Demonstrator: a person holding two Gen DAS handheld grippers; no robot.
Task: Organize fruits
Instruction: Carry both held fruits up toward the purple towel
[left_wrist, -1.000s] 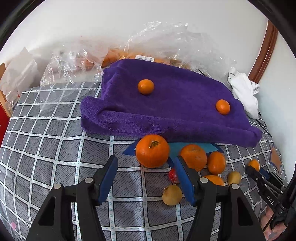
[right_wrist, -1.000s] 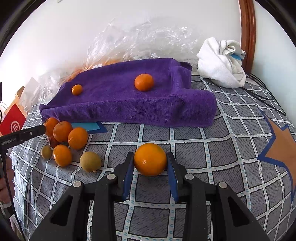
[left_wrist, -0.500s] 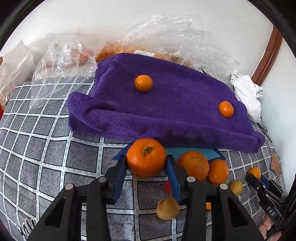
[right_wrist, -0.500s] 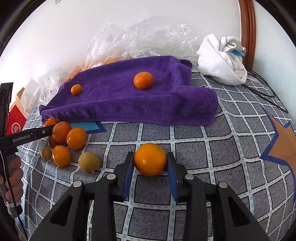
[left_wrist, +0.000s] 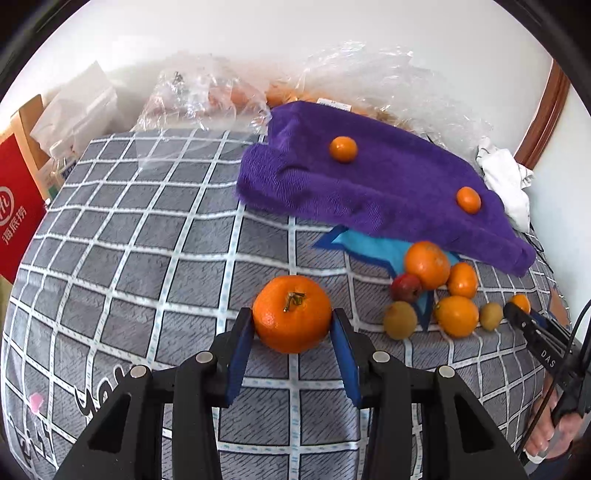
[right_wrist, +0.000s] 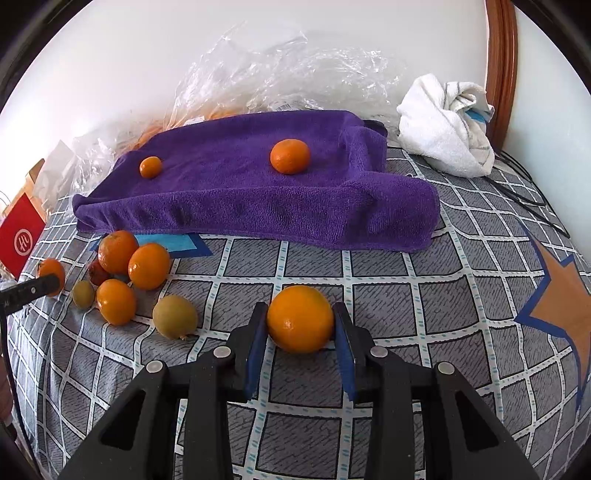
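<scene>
My left gripper (left_wrist: 291, 332) is shut on a stemmed orange mandarin (left_wrist: 291, 314), held left of the fruit pile (left_wrist: 436, 295). My right gripper (right_wrist: 300, 332) is shut on a smooth orange (right_wrist: 300, 318) over the checked cloth. The purple towel (left_wrist: 388, 188) carries two small mandarins, one (left_wrist: 343, 148) near its back and one (left_wrist: 468, 199) to the right. In the right wrist view the towel (right_wrist: 258, 192) shows the same two mandarins (right_wrist: 290, 156) (right_wrist: 150, 167), and the pile (right_wrist: 125, 273) lies at the left, with the left gripper's tip (right_wrist: 29, 290) beside it.
A grey checked cloth (left_wrist: 147, 240) covers the surface. Crumpled clear plastic bags (left_wrist: 214, 99) lie behind the towel. A red carton (left_wrist: 16, 221) stands at the left edge. A white cloth (right_wrist: 447, 125) and a wooden frame (right_wrist: 498, 66) are at the back right.
My left gripper closed on the stemmed mandarin and carried it left, away from the pile and the towel. My right gripper has stayed put with its orange.
</scene>
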